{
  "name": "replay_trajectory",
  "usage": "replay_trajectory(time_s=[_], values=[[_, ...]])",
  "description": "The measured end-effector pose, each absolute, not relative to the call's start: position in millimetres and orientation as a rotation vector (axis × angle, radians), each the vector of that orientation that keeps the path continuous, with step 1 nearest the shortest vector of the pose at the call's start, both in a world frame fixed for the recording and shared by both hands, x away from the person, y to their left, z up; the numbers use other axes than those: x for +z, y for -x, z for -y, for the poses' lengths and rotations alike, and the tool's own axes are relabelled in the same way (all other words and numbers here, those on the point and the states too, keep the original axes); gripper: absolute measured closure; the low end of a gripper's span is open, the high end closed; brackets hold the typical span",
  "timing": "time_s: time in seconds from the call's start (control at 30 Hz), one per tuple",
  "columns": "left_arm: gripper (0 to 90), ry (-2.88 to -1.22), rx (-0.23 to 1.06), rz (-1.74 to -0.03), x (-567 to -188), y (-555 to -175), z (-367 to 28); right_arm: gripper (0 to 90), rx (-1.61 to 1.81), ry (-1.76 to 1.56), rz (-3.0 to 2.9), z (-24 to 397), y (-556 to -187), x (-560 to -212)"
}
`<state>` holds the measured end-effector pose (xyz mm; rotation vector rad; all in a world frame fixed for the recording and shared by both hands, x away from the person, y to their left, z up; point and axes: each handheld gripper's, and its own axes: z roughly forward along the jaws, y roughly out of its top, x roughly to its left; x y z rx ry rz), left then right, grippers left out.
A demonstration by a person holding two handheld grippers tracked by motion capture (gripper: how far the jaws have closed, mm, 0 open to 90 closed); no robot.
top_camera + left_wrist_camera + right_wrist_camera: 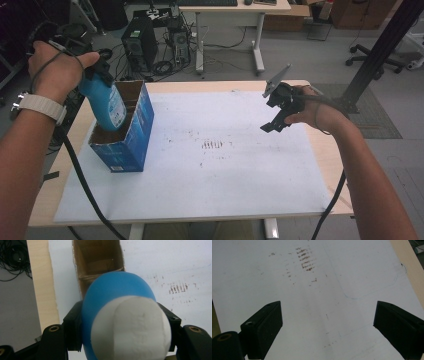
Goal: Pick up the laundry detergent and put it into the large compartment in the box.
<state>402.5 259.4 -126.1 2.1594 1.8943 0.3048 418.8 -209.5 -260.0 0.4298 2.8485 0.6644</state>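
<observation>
- The left gripper (97, 67) was clenched on a blue bottle (107, 105); in the left gripper view its black jaws pressed against both sides of the bottle's (117, 292) rounded body, with the white patch of the bottle facing the camera
- The bottle hung tilted above a blue cardboard box (132, 145) at the left side of the table (310, 85); in the high view its lower end dipped into the box's open top, though whether it touched the cardboard I could not tell
- The box stood open upward, brown inside; in the left gripper view a cardboard divider crossed the box (97, 257) just beyond the bottle
- The box rested on a white sheet (225, 180) that covered most of the table; a cluster of brown marks (212, 145) lay near the middle of the sheet, well apart from the box
- The right gripper (275, 122) was held above the right part of the sheet, released; in the right gripper view its jaws stood wide apart with nothing between them, the stained sheet (324, 290) beneath
- The person's left hand (55, 70) wore a pale wrist strap (42, 107)
</observation>
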Motion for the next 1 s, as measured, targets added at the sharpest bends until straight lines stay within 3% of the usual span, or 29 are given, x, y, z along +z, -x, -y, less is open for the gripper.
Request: replay_trajectory(time_s=[1.0], values=[[37.2,-2.189,0.279,-1.892,-180.0,-411.4,-260.9,8.6,0.666,-0.443,-2.851,211.4,-420.0,-263.8]])
